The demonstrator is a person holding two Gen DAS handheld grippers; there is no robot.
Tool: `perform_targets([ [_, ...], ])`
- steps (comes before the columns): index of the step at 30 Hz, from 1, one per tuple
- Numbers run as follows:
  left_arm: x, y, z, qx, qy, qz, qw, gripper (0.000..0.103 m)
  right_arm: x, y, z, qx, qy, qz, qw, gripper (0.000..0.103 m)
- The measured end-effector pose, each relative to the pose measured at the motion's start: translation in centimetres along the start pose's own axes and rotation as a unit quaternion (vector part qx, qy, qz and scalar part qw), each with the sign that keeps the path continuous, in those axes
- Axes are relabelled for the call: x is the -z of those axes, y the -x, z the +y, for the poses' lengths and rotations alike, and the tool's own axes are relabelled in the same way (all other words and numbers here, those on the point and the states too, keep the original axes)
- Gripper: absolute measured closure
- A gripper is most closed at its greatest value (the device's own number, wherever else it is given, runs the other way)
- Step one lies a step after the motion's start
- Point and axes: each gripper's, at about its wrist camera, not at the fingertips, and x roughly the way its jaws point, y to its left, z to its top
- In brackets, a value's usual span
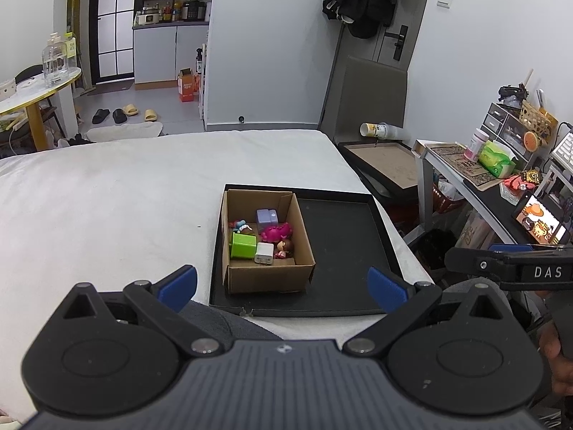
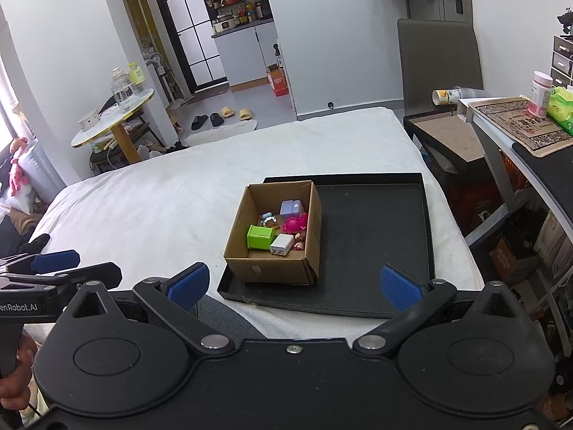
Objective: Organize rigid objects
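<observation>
A brown cardboard box (image 1: 266, 276) stands in the left half of a black tray (image 1: 340, 243) on the white bed. Inside it lie a green cube (image 1: 243, 245), a white charger (image 1: 264, 253), a lilac block (image 1: 267, 217), a magenta toy (image 1: 276, 232) and a small doll (image 1: 284, 248). My left gripper (image 1: 283, 286) hovers open and empty at the tray's near edge. The right wrist view shows the same box (image 2: 275, 268), tray (image 2: 372, 229), green cube (image 2: 259, 237) and charger (image 2: 282, 244). My right gripper (image 2: 294, 286) is open and empty too, just short of the tray.
The white bed (image 1: 125, 197) stretches left and away. To the right stand a desk (image 2: 519, 132) with clutter, a low black side table (image 2: 444, 132) carrying a tipped cup (image 2: 444, 96), and a grey chair (image 2: 437, 61). A round table (image 2: 111, 122) is far left.
</observation>
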Motion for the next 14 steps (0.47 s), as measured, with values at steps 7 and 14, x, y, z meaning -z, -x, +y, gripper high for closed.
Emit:
perform_targets([
  [7,0.02,0.09,-0.14,0.005,-0.002,-0.003,1.0,0.002,0.19,-0.18,-0.05,0.002,-0.005,0.001,1.0,0.0],
  [14,-0.02,-0.12,-0.21,0.005,-0.007,0.003,1.0,0.002,0.38,-0.3,0.02,0.003,-0.011,-0.001,1.0,0.0],
])
